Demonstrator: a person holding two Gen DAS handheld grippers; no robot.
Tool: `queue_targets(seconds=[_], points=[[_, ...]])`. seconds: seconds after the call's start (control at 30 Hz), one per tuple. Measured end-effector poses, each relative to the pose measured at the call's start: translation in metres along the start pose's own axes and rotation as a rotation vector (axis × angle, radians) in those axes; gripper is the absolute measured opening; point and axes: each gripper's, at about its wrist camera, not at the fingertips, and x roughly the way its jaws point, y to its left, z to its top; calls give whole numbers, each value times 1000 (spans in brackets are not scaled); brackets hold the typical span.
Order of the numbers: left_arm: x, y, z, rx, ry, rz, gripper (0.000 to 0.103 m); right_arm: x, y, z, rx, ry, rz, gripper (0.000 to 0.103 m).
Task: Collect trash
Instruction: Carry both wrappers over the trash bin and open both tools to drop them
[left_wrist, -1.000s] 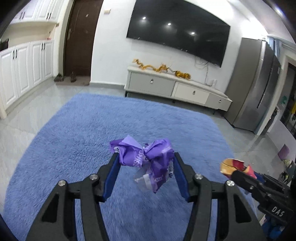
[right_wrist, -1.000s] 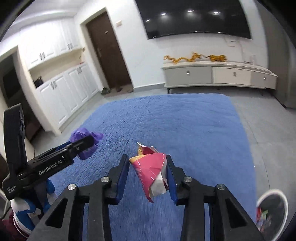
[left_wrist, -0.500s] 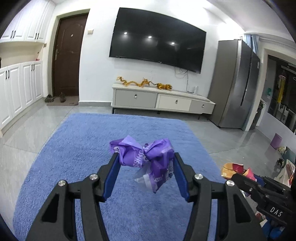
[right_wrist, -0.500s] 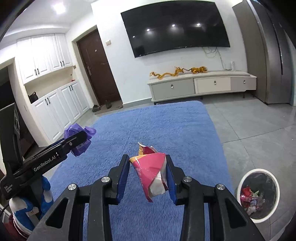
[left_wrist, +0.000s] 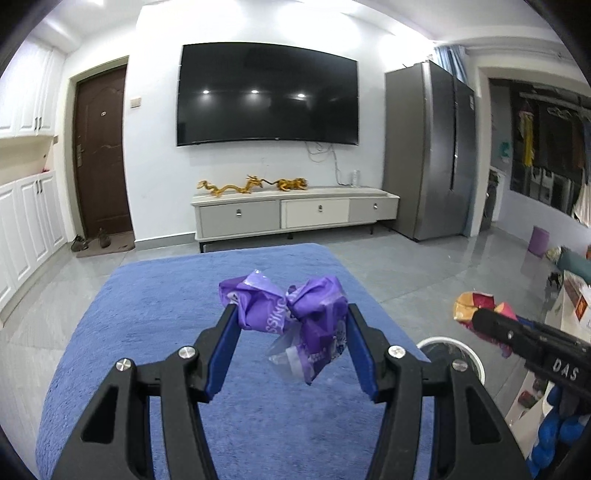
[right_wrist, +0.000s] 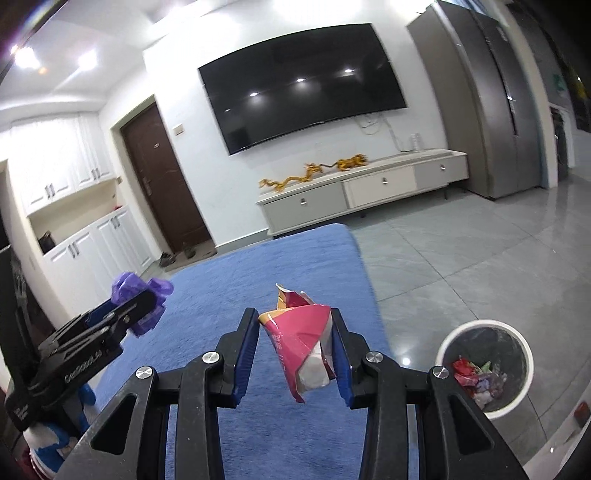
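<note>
My left gripper (left_wrist: 290, 314) is shut on a crumpled purple wrapper (left_wrist: 295, 317) and holds it in the air above the blue rug (left_wrist: 155, 314). My right gripper (right_wrist: 295, 321) is shut on a crumpled pink and red snack bag (right_wrist: 303, 347), also held up above the rug (right_wrist: 258, 273). A white bin (right_wrist: 484, 369) with several bits of trash inside stands on the grey floor to the lower right of the right gripper. Its rim shows in the left wrist view (left_wrist: 452, 341) behind the right finger. Each gripper shows in the other's view.
A low TV cabinet (left_wrist: 295, 214) with golden dragon figures stands against the far wall under a large TV (left_wrist: 266, 96). A grey fridge (left_wrist: 432, 151) is at the right, a brown door (left_wrist: 99, 155) and white cupboards at the left. Clutter lies at the far right (left_wrist: 569, 295).
Both grippers have tilted upward and turned right while keeping their wrappers. The wall and TV fill more of the view, and the bin has come into view at the right.
</note>
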Motion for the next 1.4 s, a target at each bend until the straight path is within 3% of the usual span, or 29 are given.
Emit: queue_targets(seconds=[0.23,0.47,0.7,0.87,1.03,1.27,1.33,1.4], points=[[19,-40,0,88,34,-50,54,-4,-44,-4,75,-19,-91,35],[57,-101,5,198,88,-140,54,-8,-101,-10,139,-11,-235,35],[120,-167,3,240,236,-303,54,4,-180,-29,280,41,-352,35],[170,-207,-3,261,328,-366,56,20,-227,-39,357,88,-400,35],[225,-241,-7,224,426,-434,56,47,-261,-38,381,147,-441,36],[290,-271,-11,96,566,-542,63,82,-295,-37,401,208,-483,38],[304,-277,-13,62,603,-565,66,91,-301,-38,395,228,-499,53],[313,-280,-15,34,628,-589,68,100,-307,-40,390,253,-525,60]])
